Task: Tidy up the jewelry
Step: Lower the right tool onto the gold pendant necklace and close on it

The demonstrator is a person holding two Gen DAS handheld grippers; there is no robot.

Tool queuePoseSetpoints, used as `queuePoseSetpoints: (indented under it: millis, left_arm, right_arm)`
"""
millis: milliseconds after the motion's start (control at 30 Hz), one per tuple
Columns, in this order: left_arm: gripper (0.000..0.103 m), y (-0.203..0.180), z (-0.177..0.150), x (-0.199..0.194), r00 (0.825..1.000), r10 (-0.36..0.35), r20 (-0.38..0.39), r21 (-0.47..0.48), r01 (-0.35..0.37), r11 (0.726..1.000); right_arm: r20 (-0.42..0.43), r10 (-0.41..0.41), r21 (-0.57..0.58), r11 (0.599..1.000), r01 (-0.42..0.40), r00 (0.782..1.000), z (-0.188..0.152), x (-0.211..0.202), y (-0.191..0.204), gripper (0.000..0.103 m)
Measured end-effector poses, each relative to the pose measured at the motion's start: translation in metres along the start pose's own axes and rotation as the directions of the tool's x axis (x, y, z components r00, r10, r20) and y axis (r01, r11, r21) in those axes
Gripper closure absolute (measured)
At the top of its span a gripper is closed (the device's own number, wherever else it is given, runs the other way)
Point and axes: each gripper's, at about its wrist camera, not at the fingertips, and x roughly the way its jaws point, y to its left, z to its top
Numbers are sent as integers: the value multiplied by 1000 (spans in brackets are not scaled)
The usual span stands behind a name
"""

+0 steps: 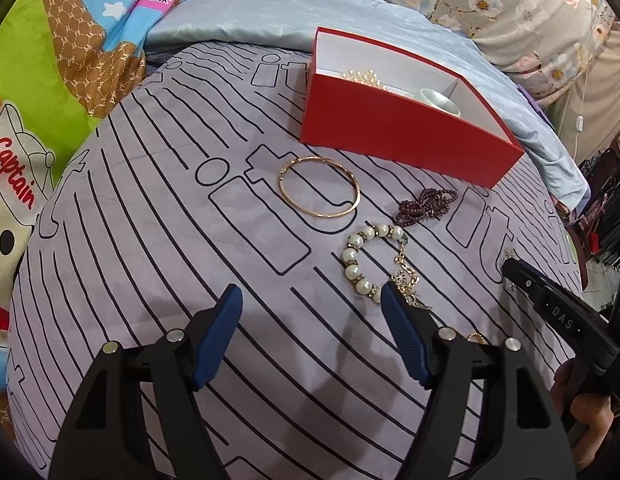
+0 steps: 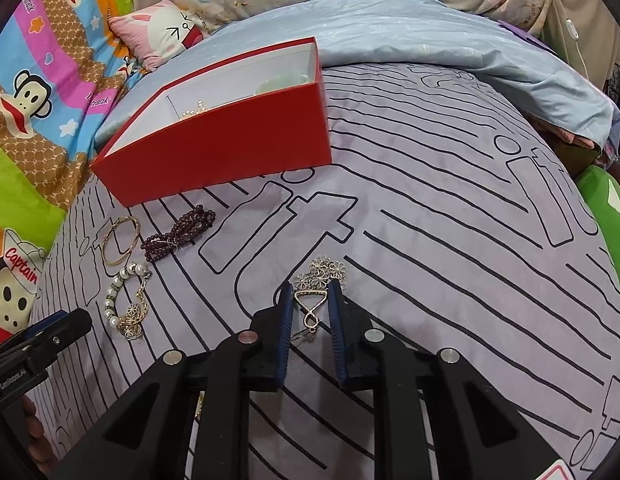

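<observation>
A bed (image 2: 450, 208) spread with a lilac line-print cover carries an open red box (image 2: 230, 148) toward its head, already holding pearls and a pale bangle, while a gold bangle (image 1: 319, 186), a dark bead strand (image 1: 424, 205) and a pearl bracelet (image 1: 370, 258) lie loose nearer the foot edge. The left hand-held gripper (image 1: 312, 312) hangs spread and empty just short of the pearls. The right hand-held gripper (image 2: 309, 300), clearly the nearer one, has its jaws drawn close around a flower-link chain (image 2: 314, 292) whose length runs straight ahead between them toward the box, though whether the pads already bite cannot be told.
</observation>
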Motion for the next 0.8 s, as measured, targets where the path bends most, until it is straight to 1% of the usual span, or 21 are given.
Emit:
queuePoseSetpoints:
  millis: [133, 400, 533, 600, 667, 767, 800]
  left_arm:
    - [34, 0, -1, -2, 1000, -8, 1, 3, 8, 1000]
    - [36, -16, -9, -1, 999, -46, -15, 41, 46, 998]
    - [43, -22, -11, 0, 998, -58, -23, 61, 60, 996]
    - [44, -25, -12, -1, 998, -60, -21, 69, 61, 996]
    - [49, -26, -13, -2, 998, -65, -21, 73, 66, 995]
    - [60, -28, -14, 0, 997, -72, -30, 79, 74, 994]
    - [62, -28, -15, 1, 996, -76, -35, 78, 79, 994]
  right_arm:
    - [1, -1, 13, 1000, 1, 1000, -3, -5, -4, 87]
    - [1, 7, 21, 1000, -7, 1000, -11, -13, -5, 87]
    - [1, 17, 19, 1000, -17, 1000, -13, -17, -4, 87]
    - [4, 21, 19, 1000, -21, 1000, -14, -20, -4, 87]
    - [5, 25, 20, 999, -25, 1000, -15, -22, -3, 87]
    - [6, 30, 19, 999, -30, 1000, -16, -24, -3, 87]
    - [6, 32, 19, 999, -32, 999, -16, -24, -3, 87]
